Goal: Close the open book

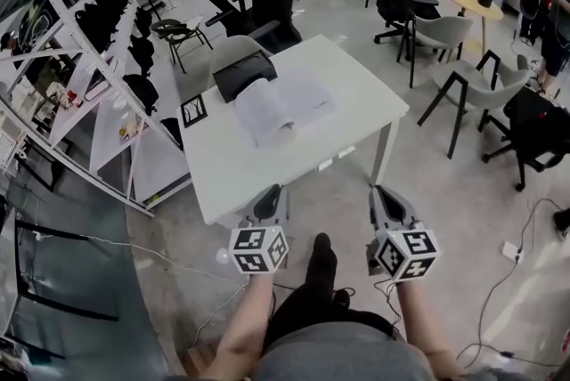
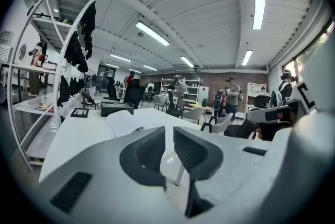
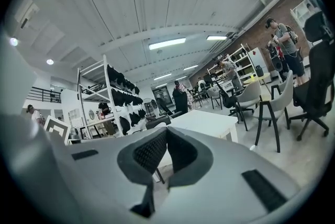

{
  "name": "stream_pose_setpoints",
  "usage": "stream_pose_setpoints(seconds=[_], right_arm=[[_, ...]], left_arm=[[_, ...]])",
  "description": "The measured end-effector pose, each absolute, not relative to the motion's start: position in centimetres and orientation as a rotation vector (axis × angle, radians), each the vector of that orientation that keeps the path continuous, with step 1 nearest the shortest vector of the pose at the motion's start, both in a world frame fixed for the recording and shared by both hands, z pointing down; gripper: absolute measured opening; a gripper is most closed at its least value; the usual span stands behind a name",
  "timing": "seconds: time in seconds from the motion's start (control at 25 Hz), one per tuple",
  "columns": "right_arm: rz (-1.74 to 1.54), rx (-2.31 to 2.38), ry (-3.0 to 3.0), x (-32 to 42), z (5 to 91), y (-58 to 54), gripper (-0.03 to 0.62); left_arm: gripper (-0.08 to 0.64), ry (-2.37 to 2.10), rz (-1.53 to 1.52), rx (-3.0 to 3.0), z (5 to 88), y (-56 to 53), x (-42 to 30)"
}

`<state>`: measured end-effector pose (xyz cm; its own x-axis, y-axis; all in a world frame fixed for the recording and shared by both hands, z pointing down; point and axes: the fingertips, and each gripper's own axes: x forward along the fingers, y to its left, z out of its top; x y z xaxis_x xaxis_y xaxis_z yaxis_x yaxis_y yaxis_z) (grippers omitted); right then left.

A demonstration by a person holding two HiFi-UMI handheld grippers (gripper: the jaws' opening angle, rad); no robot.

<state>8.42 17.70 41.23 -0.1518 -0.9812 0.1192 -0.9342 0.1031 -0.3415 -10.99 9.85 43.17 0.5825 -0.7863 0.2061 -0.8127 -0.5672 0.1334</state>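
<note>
A white table (image 1: 356, 108) stands ahead of both pairs of jaws, its near edge just beyond their tips in the head view, and a tall white rack (image 1: 89, 81) hung with dark things stands off to the left of the left jaws. On the far half of the table, ahead of the left jaws and a little to their right, lies the book (image 1: 283, 109). It is open and flat, with two spreads of white pages carrying faint grey print and a crease running between them. The left-hand block of pages looks thicker, and it arches up in the left gripper view (image 2: 125, 122). The book is well apart from both grippers and nothing touches it. Just behind it, farther from the jaws, sits a black box (image 1: 243, 73), and a small black-framed card (image 1: 193, 110) lies to the left of the book, near the table's left edge. The left gripper (image 1: 269, 190) hangs in front of the table's near edge; its jaws stand a narrow gap apart with only the table top and floor showing between them, holding nothing. The right gripper (image 1: 385, 190) hangs beside the table's near right corner, and its jaws meet at the tips, closed on nothing, with the table visible beyond them in the right gripper view.
</note>
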Motion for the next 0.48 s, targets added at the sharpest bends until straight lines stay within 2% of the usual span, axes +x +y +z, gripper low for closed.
stream_pose_setpoints(seconds=[0.48], right_arm=[[-0.533, -1.974, 2.255, 9.5, 41.9, 7.9, 0.005]], left_arm=[[0.094, -1.294, 0.141, 2.535, 45.3, 0.3, -9.4]])
